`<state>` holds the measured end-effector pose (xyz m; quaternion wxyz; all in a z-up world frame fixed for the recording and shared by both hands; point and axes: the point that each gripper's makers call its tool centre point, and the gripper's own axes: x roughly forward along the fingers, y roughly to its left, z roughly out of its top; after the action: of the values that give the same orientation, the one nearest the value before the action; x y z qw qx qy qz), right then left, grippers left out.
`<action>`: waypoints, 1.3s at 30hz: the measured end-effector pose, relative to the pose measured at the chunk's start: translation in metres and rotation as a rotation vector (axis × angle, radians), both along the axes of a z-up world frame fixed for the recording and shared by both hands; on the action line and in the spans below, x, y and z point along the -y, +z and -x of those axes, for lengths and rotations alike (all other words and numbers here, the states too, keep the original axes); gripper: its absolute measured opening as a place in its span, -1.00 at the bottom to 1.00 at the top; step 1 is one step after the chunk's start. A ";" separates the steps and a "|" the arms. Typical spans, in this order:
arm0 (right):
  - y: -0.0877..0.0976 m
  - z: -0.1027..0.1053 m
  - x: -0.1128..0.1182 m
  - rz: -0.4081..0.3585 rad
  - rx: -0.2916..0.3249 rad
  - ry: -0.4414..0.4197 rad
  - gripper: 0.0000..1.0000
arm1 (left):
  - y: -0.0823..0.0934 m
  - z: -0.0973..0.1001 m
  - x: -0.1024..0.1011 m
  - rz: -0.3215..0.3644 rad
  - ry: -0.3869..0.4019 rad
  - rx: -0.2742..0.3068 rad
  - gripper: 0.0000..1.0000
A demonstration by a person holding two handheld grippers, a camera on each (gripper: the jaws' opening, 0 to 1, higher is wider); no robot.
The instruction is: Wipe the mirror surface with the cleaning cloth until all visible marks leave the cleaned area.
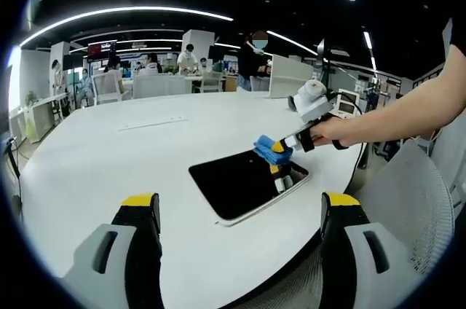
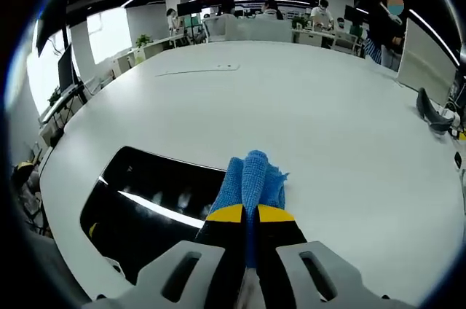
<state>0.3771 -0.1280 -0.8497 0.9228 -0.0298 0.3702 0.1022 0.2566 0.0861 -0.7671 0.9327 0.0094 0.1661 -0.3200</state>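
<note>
Your right gripper (image 2: 249, 216): jaws clamped on cloth (image 2: 249, 178), at mirror (image 2: 145, 207) edge. Your left gripper (image 1: 244, 210): jaws wide, empty, mirror ahead.

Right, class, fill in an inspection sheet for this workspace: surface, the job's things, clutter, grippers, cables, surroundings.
Surface: white table, large with a rounded edge.
Job's things: mirror lying flat near the table's edge, dark and reflecting ceiling lights; blue cleaning cloth at the mirror's edge.
Clutter: a thin flat white item far across the table; a dark object near the far right edge, too small to identify.
Grippers: right gripper has its jaws shut on the cleaning cloth; left gripper has its jaws open, holding nothing, above the table edge.
Cables: nothing seen.
Surroundings: open office with desks, chairs, people in the background, ceiling strip lights.
</note>
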 end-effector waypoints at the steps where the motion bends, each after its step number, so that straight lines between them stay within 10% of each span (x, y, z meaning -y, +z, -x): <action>1: 0.002 0.002 -0.002 0.001 0.000 0.002 -1.00 | 0.000 0.000 0.000 0.001 0.000 0.000 0.82; 39: 0.001 -0.004 -0.076 -0.058 -0.007 0.050 -1.00 | 0.002 0.001 0.000 0.010 0.002 0.018 0.82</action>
<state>0.3813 -0.0518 -0.8482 0.9192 -0.0119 0.3693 0.1361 0.2560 0.0858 -0.7652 0.9345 0.0074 0.1563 -0.3197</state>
